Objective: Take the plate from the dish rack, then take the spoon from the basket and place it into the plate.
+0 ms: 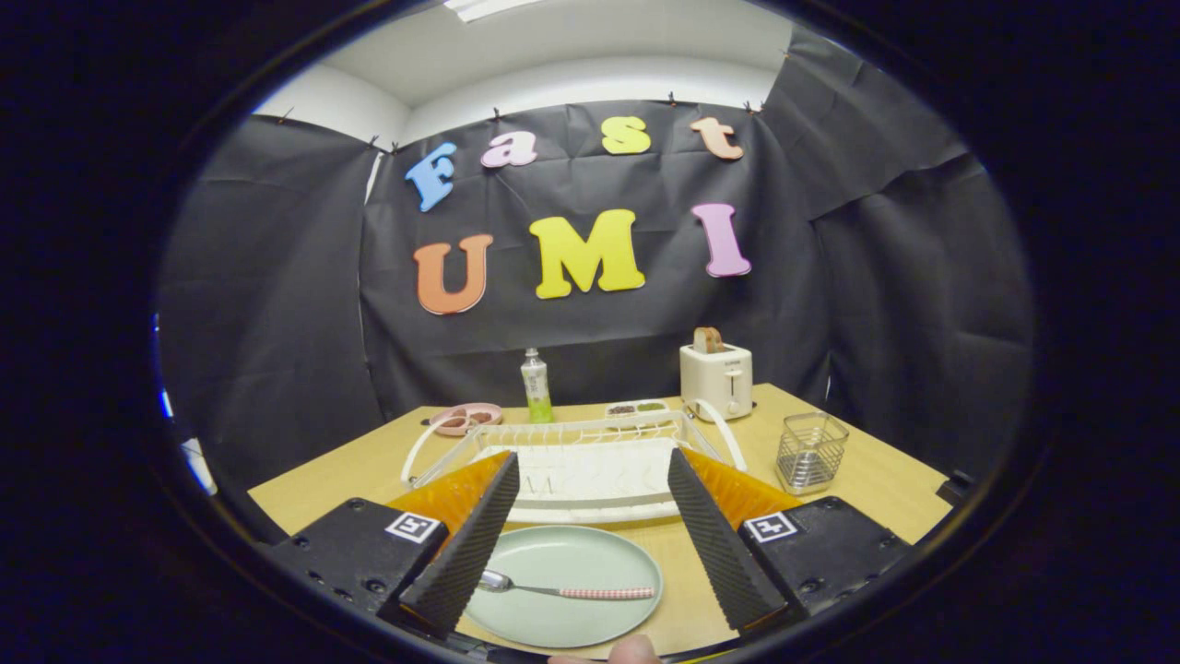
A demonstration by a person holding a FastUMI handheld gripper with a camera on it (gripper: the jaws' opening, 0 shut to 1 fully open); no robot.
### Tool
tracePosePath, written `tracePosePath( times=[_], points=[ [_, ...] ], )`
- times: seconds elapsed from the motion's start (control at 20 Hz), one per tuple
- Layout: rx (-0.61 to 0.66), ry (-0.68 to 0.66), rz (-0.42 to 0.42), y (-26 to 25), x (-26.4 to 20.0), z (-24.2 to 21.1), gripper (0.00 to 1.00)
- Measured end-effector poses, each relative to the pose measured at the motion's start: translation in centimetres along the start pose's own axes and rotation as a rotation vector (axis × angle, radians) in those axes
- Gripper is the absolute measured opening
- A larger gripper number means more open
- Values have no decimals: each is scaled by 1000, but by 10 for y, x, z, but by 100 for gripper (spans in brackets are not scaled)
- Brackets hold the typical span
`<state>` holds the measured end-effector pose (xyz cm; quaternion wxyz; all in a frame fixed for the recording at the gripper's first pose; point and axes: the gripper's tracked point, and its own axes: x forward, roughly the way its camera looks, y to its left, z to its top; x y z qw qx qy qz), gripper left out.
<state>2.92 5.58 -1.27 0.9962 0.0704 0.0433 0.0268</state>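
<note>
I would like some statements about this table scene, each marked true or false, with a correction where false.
1. The spoon with the red checked handle lies in the round pale green plate. True.
2. The claw is shut on the spoon. False: its fingers stand open, the plate between them.
3. The white dish rack holds a plate. False: no plate stands in it.
4. The wire mesh basket stands beside the rack. True.
5. A slice of bread sticks out of the cream toaster. True.
</note>
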Motion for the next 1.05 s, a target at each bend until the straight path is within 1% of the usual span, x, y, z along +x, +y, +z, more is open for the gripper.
tracePosePath(
  times=[0.15,0.35,0.65,0.9,1.05],
  points=[
    [-30,-2,-8,4,2,0,100],
    [-17,-1,-25,5,4,3,100],
    [-47,-23,-46,11,4,10,100],
    [-18,-31,-57,13,6,16,100],
    [-30,-27,-62,14,6,16,100]
  ],
)
